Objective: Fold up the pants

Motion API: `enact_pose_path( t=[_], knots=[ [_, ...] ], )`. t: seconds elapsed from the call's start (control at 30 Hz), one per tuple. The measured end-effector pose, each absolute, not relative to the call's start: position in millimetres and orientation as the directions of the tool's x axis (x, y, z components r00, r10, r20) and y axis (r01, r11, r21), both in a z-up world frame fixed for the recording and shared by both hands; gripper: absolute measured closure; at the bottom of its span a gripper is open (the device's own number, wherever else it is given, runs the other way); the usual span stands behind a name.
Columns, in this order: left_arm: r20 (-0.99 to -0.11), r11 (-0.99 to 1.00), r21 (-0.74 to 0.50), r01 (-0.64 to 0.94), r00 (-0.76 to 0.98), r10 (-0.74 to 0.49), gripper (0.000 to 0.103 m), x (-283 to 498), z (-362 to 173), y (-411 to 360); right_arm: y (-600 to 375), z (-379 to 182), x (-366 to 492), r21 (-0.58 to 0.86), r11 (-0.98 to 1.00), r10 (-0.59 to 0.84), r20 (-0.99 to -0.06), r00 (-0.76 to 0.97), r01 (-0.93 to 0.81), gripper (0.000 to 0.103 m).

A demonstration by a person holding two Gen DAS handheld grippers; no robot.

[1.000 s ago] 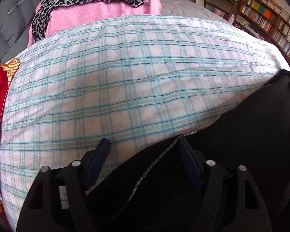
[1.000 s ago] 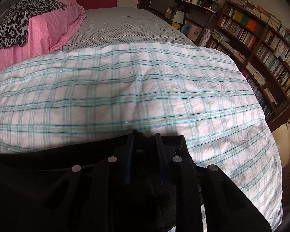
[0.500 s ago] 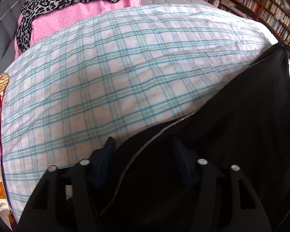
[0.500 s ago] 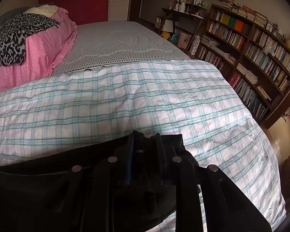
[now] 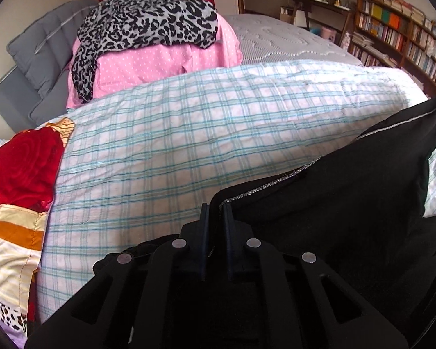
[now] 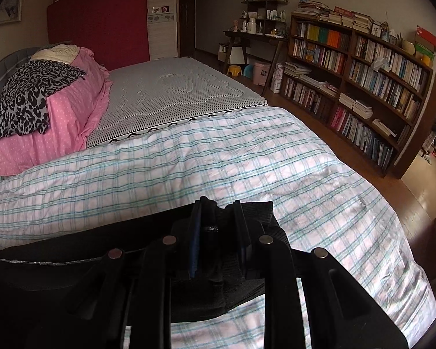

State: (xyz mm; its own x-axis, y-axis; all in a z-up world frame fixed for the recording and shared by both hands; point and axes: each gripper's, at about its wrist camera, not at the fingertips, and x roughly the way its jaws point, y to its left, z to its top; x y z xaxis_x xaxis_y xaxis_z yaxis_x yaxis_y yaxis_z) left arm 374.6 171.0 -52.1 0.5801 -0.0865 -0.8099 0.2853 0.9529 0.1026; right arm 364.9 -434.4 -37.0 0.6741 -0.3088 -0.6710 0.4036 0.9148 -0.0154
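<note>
Left hand-held gripper: fingers nearly together, clamped on a corner of the black pants where a thin silver-grey trim line runs along the fabric edge. From this grip the cloth stretches away toward the right side of the view, its far end raised off the bed.

Right hand-held gripper: fingers pinched on a bunched thick hem of the pants. A small label shows on the cloth between the fingers; lettering too small to read. The pants spread left from this grip as a dark band across the near side of the bed.

Pants lie over the checked quilt, white with teal lines, at its near edge. The quilt covers the near part of the bed; beyond it a bare grey mattress is exposed.

At the head end, a pink dotted cover with a leopard-print cloth draped on top. A red rose-pattern blanket sits against the quilt's left edge. Bookshelves line the wall beyond the bed's far side.
</note>
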Motion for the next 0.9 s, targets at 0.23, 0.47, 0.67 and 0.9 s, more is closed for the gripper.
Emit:
enact_pose_path(
  t=[0.23,0.47,0.67,0.9],
  knots=[
    [-0.732,0.972,0.052,0.229,0.67,-0.119,0.094,313.5,-10.6,182.6,-440.8,-28.5,291.0,0.051,0.892,-0.299,-0.679,0.671,0.45,0.083],
    [-0.7,0.976,0.044,0.214,0.704,-0.123,0.095,244.5,-0.6,183.4,-433.1,-33.2,197.8,0.084,0.879,-0.296,-0.675,0.675,0.469,0.083],
    [-0.725,0.976,0.026,0.215,0.676,-0.129,0.102,176.9,-17.0,190.7,-426.0,-56.7,113.7,0.096,0.869,-0.289,-0.699,0.655,0.485,0.083],
    [-0.763,0.984,-0.017,0.177,0.634,-0.127,0.103,124.7,-45.6,199.4,-412.3,-74.7,42.4,0.072,0.856,-0.324,-0.697,0.64,0.512,0.093]
  ],
)
